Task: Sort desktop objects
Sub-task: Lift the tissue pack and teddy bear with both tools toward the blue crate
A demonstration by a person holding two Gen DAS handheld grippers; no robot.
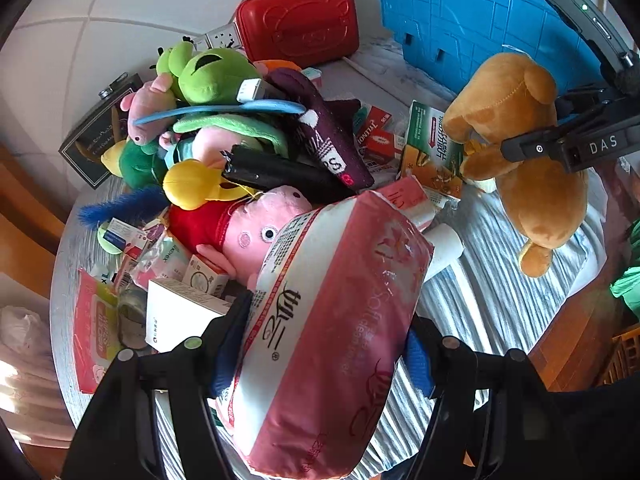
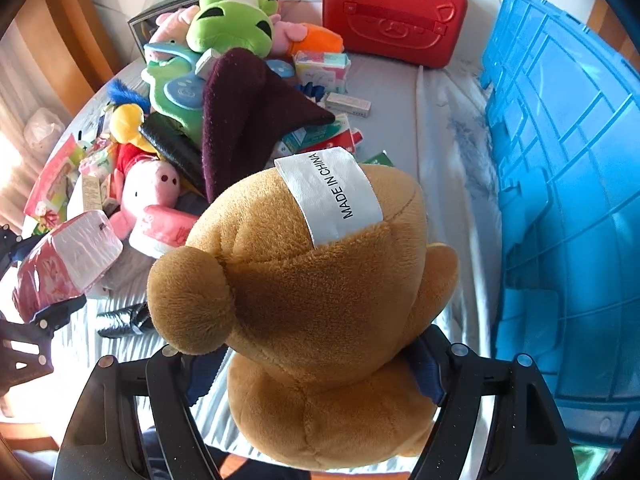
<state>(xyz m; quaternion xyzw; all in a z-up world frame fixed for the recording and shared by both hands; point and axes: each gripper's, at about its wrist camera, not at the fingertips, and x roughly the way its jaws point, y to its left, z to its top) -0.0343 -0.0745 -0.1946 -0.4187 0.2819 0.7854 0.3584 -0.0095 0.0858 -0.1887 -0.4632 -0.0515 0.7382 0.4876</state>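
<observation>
The left gripper (image 1: 324, 344) is clamped on a pink tissue pack (image 1: 332, 332), which it holds raised over the near edge of the table (image 1: 500, 300), with a blue-padded finger pressed into each side. The right gripper (image 2: 312, 364) is closed on a brown plush bear (image 2: 320, 300) and grips it by the body; a white "MADE IN CHINA" label (image 2: 332, 196) faces the camera. To the left lies a heap of toys and small boxes: a pink pig plush (image 1: 256, 224) in a red dress near the tissue pack, a green frog plush (image 1: 208, 76) farther back, and a dark purple knit cloth (image 2: 244, 120) between them. A red carry case (image 2: 394, 12) stands at the far edge against the wall, and a blue plastic crate (image 2: 568, 184) fills the right side.
</observation>
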